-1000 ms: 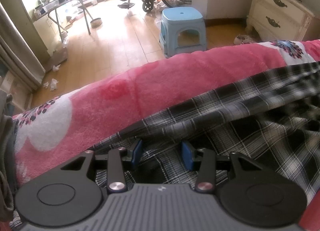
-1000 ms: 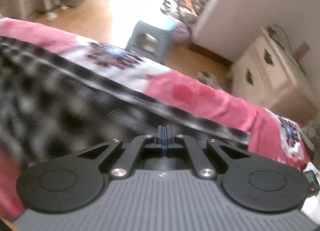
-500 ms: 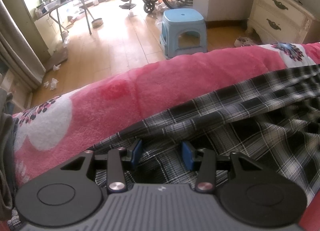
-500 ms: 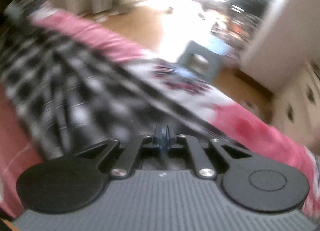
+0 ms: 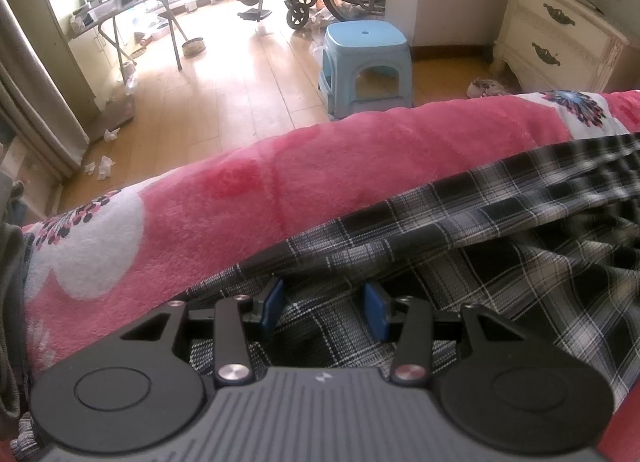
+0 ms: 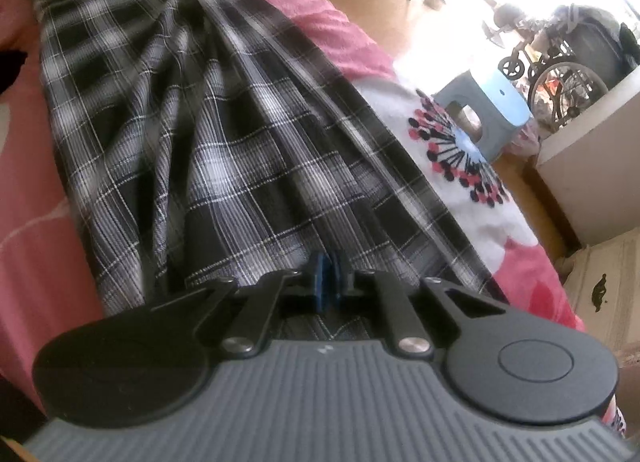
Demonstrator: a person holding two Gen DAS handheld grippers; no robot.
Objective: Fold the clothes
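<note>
Cloth (image 6: 208, 150) fans out ahead of my right tongs (image 6: 329, 280) in taut pleats, a plaid garment lying on the pink blanket (image 5: 320, 190) of the bed. A second ago those tongs were clamped hard and the view was a blur of sweeping plaid; now the picture has steadied, the garment stretches away from the tips toward the far corner, and the jaws are opening, with a pinch of fabric between the pads for the moment. I judge that the carried edge has been laid down and this fold is being let go. My left tongs (image 5: 324, 308) have not moved: jaws half apart, straddling the plaid directly beneath them without squeezing it.
</note>
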